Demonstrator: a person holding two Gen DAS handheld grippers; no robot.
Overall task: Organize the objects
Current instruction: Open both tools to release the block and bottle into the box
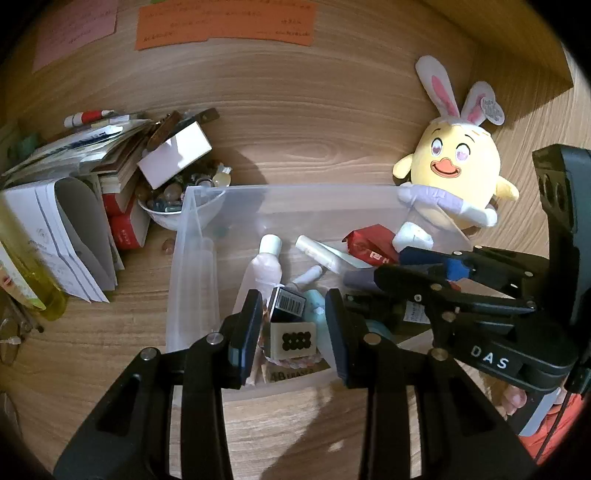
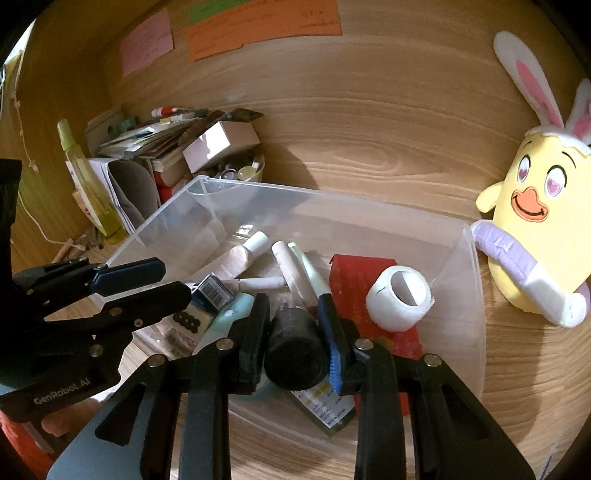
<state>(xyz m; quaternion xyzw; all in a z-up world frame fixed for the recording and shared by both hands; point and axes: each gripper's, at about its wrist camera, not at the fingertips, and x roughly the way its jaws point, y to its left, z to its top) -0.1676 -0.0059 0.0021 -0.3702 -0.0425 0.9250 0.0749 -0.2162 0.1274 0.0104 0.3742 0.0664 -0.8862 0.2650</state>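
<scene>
Right gripper (image 2: 293,325) jaws are clamping a black-capped bottle (image 2: 295,354), cap between the pads, its labelled clear body lying toward 6 o'clock on the bin floor. Left gripper (image 1: 293,325) jaws are standing apart, hovering over the near end of the bin (image 1: 295,192) with nothing touching the pads; between them a barcoded black box (image 1: 288,304) and a beige box (image 1: 293,339) with a black dot pattern are showing.

Bin is clear plastic, sitting mid-desk (image 1: 314,122). Contents, right wrist view:
- tape roll (image 2: 399,299) at 3 o'clock of the bottle, resting on a red packet (image 2: 369,288)
- white tubes (image 2: 291,266) at 12 o'clock
- white-capped clear bottle (image 2: 240,254) at 11 o'clock
- pale teal item (image 2: 232,317) just beside the left pad, at 9 o'clock

Left gripper is showing in the right view at 9 o'clock, over the bin's left rim; right gripper is showing in the left view at 3 o'clock, reaching into the bin.

Outside the bin:
- yellow plush (image 1: 454,173) with bunny ears at 2 o'clock, touching the far right corner
- bowl (image 1: 166,218) of small bits at 10 o'clock, white box (image 1: 177,155) tilting on top of it
- paper and book stack (image 1: 74,177) at 9 o'clock
- yellow-green bottle (image 2: 92,184) beside the stack
- orange note (image 1: 225,24) and pink note (image 1: 74,29) on the back wall at 12 o'clock
</scene>
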